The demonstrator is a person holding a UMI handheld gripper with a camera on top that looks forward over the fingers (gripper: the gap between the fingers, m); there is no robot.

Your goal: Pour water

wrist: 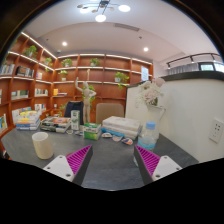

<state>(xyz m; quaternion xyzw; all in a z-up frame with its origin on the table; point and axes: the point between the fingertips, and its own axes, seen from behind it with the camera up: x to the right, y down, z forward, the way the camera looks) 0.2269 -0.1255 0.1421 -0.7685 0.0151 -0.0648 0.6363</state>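
Water bottle (150, 135) just ahead of open tool (113, 162), w/ white cup (42, 146) off left.

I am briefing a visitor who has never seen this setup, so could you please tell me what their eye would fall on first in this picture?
First come the open tongs with their magenta pads, empty above the grey table. Just beyond the fingers stand a clear water bottle ahead of the right finger and a pale cup off to the left. Behind them lie boxes and packets along the table, with wooden wall shelves at the back.
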